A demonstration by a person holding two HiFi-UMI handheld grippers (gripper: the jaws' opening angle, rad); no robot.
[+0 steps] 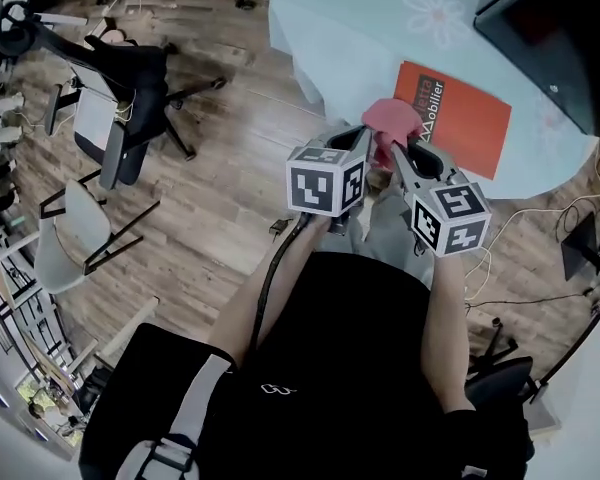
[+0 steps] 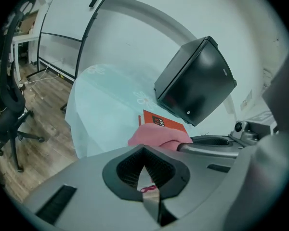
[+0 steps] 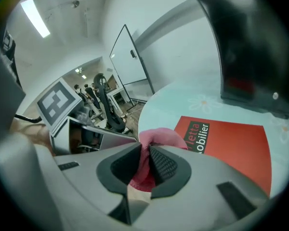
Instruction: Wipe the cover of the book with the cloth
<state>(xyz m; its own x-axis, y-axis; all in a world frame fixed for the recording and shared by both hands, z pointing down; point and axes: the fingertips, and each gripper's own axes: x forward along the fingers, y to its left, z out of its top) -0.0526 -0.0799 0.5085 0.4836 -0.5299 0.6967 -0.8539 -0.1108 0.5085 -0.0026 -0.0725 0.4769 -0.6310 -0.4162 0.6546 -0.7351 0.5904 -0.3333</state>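
An orange-red book (image 1: 465,118) lies flat on the pale blue table (image 1: 340,28), near its front edge. A pink cloth (image 1: 392,116) hangs bunched over the book's near left corner. My right gripper (image 1: 400,151) is shut on the cloth. In the right gripper view, the cloth (image 3: 159,137) fills the gap between the pads of that gripper (image 3: 145,150), with the book (image 3: 231,138) just beyond. My left gripper (image 1: 363,136) is beside the right one, to the cloth's left. In the left gripper view its pads (image 2: 143,150) meet at the tip, and the cloth (image 2: 156,136) and book (image 2: 166,122) lie ahead.
A big black box (image 1: 550,38) stands on the table behind the book, also in the left gripper view (image 2: 197,81). Office chairs (image 1: 130,88) and a white chair (image 1: 70,238) stand on the wooden floor at left. Cables (image 1: 570,228) trail on the floor at right.
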